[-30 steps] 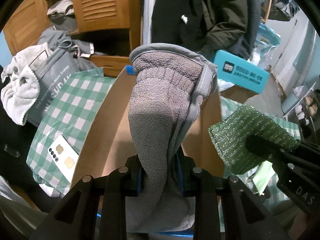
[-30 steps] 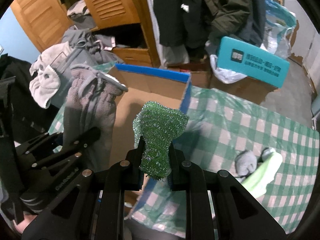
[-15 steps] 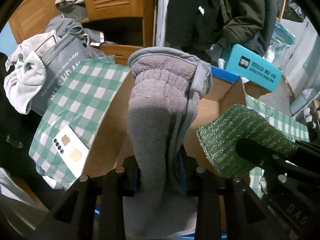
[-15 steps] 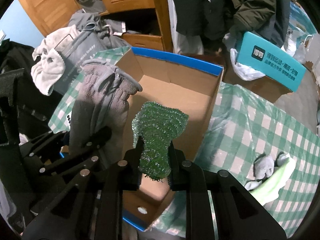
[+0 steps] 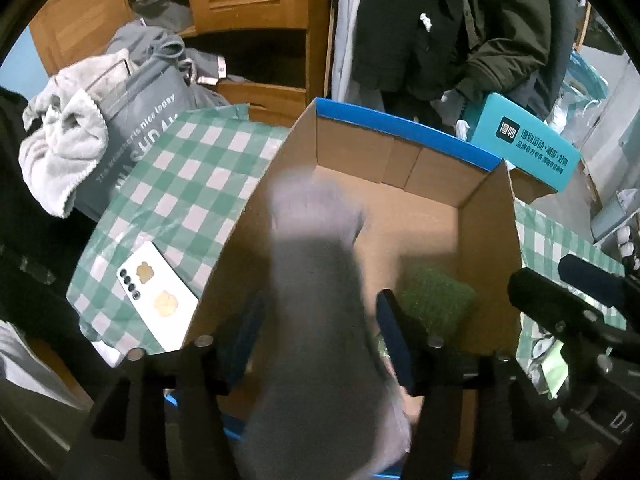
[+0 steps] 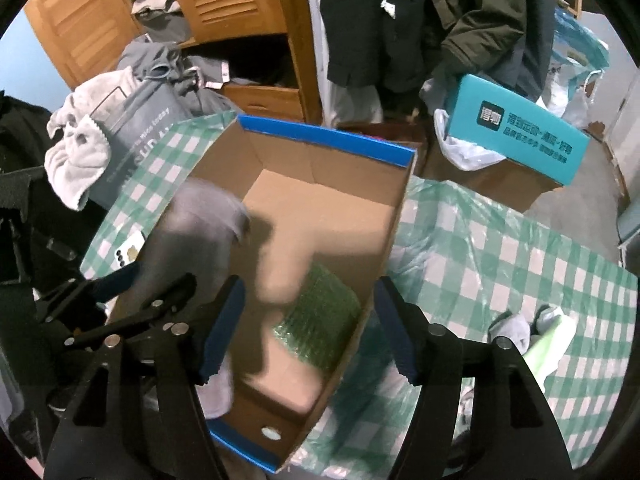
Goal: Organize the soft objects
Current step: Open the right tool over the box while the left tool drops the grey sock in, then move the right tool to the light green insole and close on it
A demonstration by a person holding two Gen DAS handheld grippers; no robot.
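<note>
Both claws, clenched a moment ago, are opening: the grey glove slips blurred between the left claw's parted jaws into the box, and the green sponge has dropped from the released right claw onto the box floor. So 2 soft items look nearly stowed. Grey and green soft items wait on the counter.

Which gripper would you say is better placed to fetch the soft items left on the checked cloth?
Right: the right gripper, jaws opening, has the grey and pale green items lying beside it.
</note>
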